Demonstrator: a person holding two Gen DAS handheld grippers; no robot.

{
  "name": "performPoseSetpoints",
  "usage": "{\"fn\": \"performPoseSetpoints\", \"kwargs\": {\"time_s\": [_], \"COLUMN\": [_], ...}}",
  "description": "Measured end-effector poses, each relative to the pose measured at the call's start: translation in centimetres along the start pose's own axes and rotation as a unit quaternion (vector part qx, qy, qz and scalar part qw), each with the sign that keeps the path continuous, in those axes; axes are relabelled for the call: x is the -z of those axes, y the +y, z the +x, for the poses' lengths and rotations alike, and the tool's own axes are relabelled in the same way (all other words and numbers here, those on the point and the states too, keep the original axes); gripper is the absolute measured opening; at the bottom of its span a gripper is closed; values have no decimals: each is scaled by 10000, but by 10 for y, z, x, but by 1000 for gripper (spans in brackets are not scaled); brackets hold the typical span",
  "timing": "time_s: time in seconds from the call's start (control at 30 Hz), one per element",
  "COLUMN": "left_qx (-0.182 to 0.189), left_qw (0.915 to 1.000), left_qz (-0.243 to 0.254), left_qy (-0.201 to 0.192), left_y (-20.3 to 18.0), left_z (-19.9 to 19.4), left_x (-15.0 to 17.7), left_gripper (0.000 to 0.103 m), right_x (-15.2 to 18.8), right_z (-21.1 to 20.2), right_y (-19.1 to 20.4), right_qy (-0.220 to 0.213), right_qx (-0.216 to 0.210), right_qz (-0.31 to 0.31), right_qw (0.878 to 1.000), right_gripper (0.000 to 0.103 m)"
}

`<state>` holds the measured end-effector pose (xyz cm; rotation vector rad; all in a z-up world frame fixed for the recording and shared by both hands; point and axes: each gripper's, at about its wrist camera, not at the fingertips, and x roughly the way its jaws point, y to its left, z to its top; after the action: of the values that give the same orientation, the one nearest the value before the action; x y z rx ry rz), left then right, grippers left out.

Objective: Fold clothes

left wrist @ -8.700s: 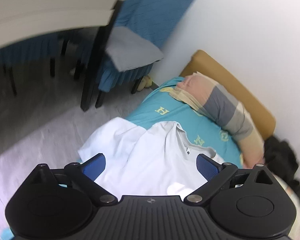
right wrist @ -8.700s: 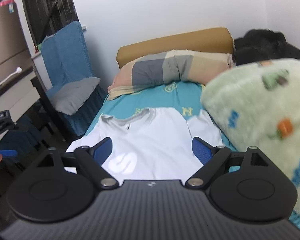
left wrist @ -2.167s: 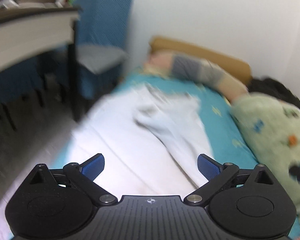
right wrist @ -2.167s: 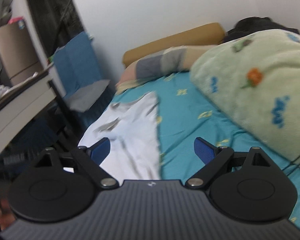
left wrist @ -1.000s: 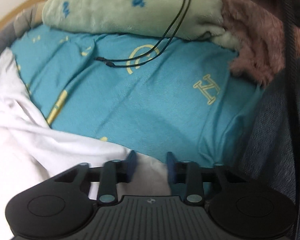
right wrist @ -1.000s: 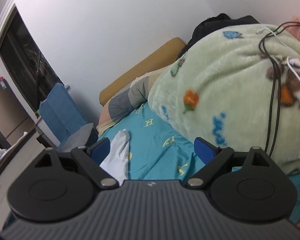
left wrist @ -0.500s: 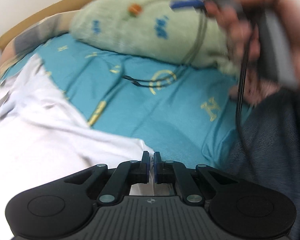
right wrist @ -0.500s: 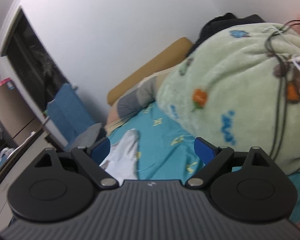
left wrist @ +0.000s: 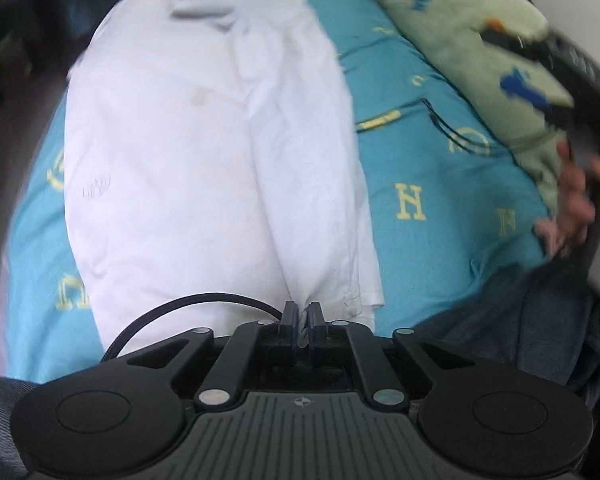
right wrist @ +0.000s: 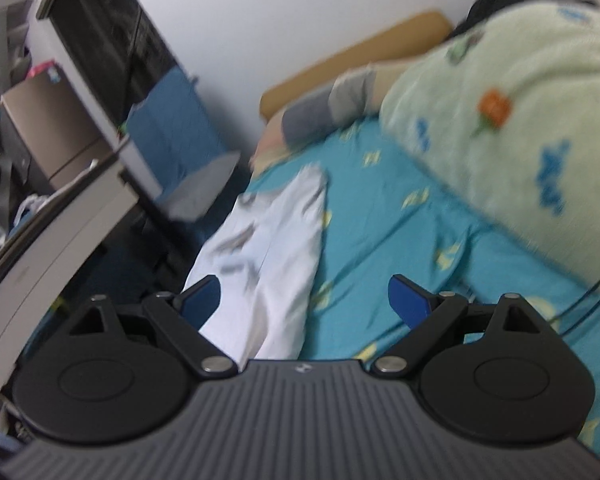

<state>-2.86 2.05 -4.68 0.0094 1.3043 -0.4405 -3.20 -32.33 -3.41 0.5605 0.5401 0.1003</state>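
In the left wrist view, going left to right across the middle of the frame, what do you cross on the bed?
Teal bedsheet → white shirt, its near hem pinched in the left gripper → bare teal sheet again → green patterned blanket → a hand at the right edge.

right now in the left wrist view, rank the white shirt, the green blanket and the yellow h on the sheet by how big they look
1. white shirt, which fills most of the view's middle
2. green blanket, partly cut off by the frame edge, so its real extent is unsure
3. yellow H, by far the smallest
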Motion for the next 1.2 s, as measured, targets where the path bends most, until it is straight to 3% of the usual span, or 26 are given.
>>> {"fn": "performPoseSetpoints", "kwargs": {"time_s": [0.03, 0.1, 0.27, 0.37, 0.5, 0.73, 1.07, 1.1, 1.2], "left_qx": [61, 208, 505, 376, 138, -114, 405, 378, -54], "left_qw": [9999, 9993, 9963, 9975, 9937, 9798, 9473, 9464, 9462], "left_qz": [-124, -296, -653, -356, 265, 688, 227, 217, 363], "left_qy": [6, -6, -244, -471, -1083, -1873, -3169, -3199, -3215], "left_y": [4, 10, 24, 18, -10, -50, -52, -46, -20], "left_z": [0, -3, -9, -9, -12, -33, -77, -76, -67], "left_x": [-2, -5, -14, -21, -20, -44, -106, -108, -103], "left_gripper": [16, 33, 46, 59, 77, 83, 98, 98, 98], "right_x": [5, 17, 46, 47, 36, 23, -19, -24, -36], "right_z": [4, 15, 37, 37, 22, 7, 60, 65, 82], "right_y": [0, -1, -1, 8, 11, 19, 45, 48, 57], "right_qy": [168, 604, 1455, 1427, 824, 54, 356, 386, 481], "right_qx": [-63, -241, -459, -307, -199, -45, -237, -257, -320], "right_qz": [59, 252, 750, 497, 253, -124, -826, -896, -1113], "right_qw": [9998, 9976, 9854, 9880, 9961, 9999, 9957, 9949, 9921], "right_gripper": [92, 92, 91, 91, 91, 91, 91, 82, 79]}}
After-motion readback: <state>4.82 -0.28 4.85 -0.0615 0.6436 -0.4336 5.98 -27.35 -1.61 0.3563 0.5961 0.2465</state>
